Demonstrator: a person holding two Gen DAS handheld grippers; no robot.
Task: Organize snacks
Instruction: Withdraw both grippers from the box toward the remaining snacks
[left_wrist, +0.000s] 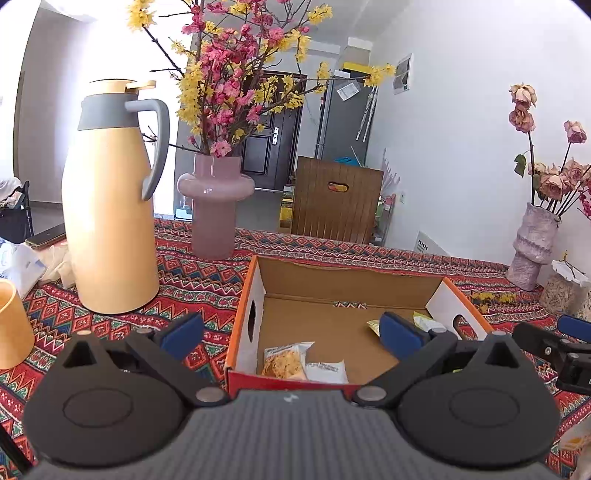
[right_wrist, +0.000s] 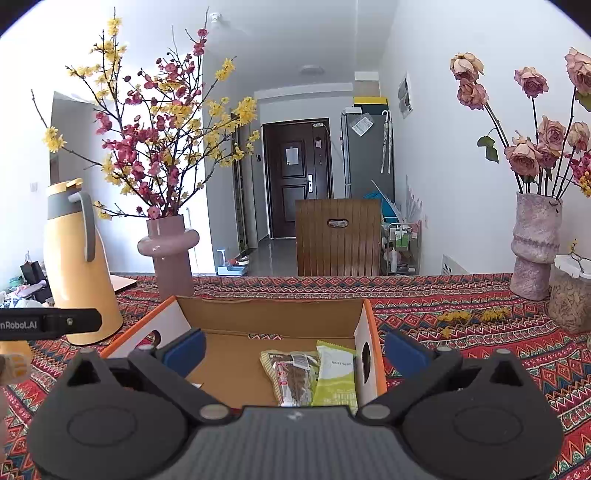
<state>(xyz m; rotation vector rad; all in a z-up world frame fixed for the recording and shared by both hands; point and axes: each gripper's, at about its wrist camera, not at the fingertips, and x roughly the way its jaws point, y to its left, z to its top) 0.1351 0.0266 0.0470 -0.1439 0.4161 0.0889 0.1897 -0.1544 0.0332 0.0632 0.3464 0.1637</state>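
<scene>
An open cardboard box (left_wrist: 347, 280) with orange and white sides sits on the patterned tablecloth; it also shows in the right wrist view (right_wrist: 269, 314). Inside lie a yellow snack pack (left_wrist: 284, 362), a white packet (left_wrist: 327, 371), a brown snack pack (right_wrist: 291, 376) and a green packet (right_wrist: 336, 373). My left gripper (left_wrist: 291, 332) is open and empty, hovering over the box's near left corner. My right gripper (right_wrist: 293, 349) is open and empty, over the box's near right side.
A tall yellow thermos jug (left_wrist: 110, 206) and a pink vase of blossom branches (left_wrist: 214, 206) stand left of the box. A textured pink vase of roses (right_wrist: 535, 243) and a jar (right_wrist: 570, 295) stand at the right. A wooden chair back (right_wrist: 338, 236) is behind the table.
</scene>
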